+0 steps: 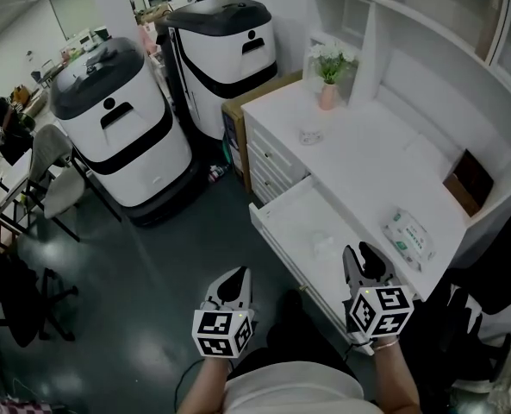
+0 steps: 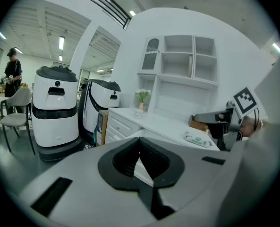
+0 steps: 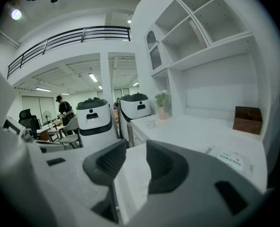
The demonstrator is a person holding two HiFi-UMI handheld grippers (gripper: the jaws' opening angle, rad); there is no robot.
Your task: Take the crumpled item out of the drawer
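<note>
Just ahead of the right gripper's (image 1: 364, 261) wide, empty fingers, the crumpled paper (image 1: 322, 244) in the drawer (image 1: 271, 224) looks light and soft, so pinch its bunched middle; the left gripper's (image 1: 235, 283) fingers are closed.

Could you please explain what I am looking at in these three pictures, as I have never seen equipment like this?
There is no robot arm here: a person holds a two-jaw gripper in each hand. The head view looks down from a camera on the person's head; the other two views come from cameras riding on each gripper. The left gripper has its jaws together on nothing. The right gripper is open and empty, near the open drawer, where the crumpled white item lies. On the desk are a flower vase, a wipes pack and a brown box.
</note>
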